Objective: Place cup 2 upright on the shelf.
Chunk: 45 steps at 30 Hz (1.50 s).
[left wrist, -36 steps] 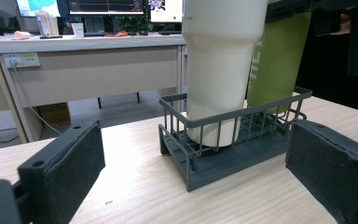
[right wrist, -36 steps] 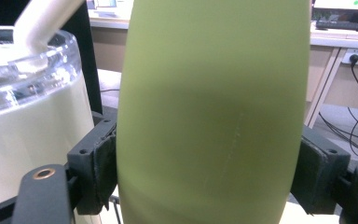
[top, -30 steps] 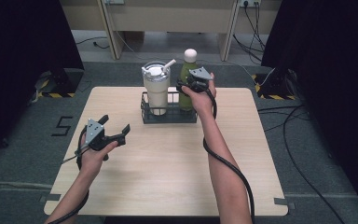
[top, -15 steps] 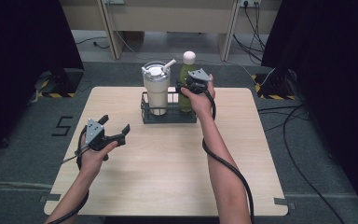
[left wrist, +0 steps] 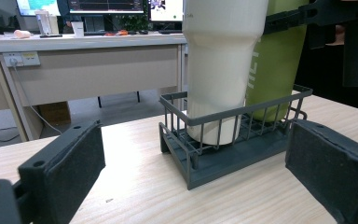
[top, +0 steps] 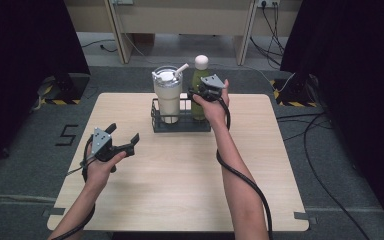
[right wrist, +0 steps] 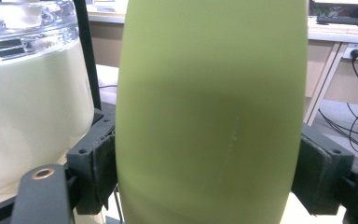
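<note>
A green bottle [top: 196, 80] with a white cap stands in a dark wire rack [top: 180, 125] beside a cream tumbler [top: 168, 97] with a clear lid and a straw. My right gripper [top: 199, 95] reaches the bottle from the right. In the right gripper view its pads [right wrist: 98, 163] lie against both sides of the green bottle [right wrist: 209, 112]. Those jaws have just been opening slightly, with the bottle between them. My left gripper [top: 125, 132] hovers open over the table's left part, nothing between its fingers [left wrist: 65, 172], facing the rack [left wrist: 223, 154].
The rack stands at the far middle of the light wooden table [top: 190, 190]. A desk with monitors [left wrist: 74, 42] stands beyond the table. Cables [top: 325, 150] lie on the grey floor at the right.
</note>
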Each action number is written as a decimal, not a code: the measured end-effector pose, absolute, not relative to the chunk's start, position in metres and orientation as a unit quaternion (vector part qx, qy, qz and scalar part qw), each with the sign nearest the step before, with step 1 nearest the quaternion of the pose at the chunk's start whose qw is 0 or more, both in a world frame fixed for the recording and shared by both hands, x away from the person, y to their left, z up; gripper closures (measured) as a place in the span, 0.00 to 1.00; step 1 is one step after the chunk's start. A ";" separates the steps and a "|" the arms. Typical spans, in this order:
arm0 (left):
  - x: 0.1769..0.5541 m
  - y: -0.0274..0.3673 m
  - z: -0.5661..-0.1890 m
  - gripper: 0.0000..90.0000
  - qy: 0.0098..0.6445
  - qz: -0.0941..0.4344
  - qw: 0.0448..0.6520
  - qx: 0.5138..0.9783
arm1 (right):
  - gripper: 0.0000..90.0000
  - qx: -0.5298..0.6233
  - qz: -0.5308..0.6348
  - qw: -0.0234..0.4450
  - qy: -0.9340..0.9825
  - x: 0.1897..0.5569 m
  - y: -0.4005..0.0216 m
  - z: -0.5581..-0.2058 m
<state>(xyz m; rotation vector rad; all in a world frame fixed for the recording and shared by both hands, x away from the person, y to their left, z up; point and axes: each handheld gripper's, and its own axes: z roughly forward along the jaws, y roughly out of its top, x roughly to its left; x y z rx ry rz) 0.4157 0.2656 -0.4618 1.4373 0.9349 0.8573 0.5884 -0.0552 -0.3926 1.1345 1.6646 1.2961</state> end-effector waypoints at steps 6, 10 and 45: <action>0.416 0.266 -0.462 0.04 0.401 0.365 0.575 0.613 | 0.19 0.442 0.500 0.366 0.649 0.589 -0.054 -0.392; 0.416 0.267 -0.462 0.04 0.401 0.366 0.575 0.612 | 0.17 0.443 0.499 0.365 0.649 0.589 -0.054 -0.392; 0.416 0.266 -0.462 0.04 0.401 0.368 0.572 0.614 | 0.06 0.434 0.493 0.374 0.655 0.579 -0.061 -0.389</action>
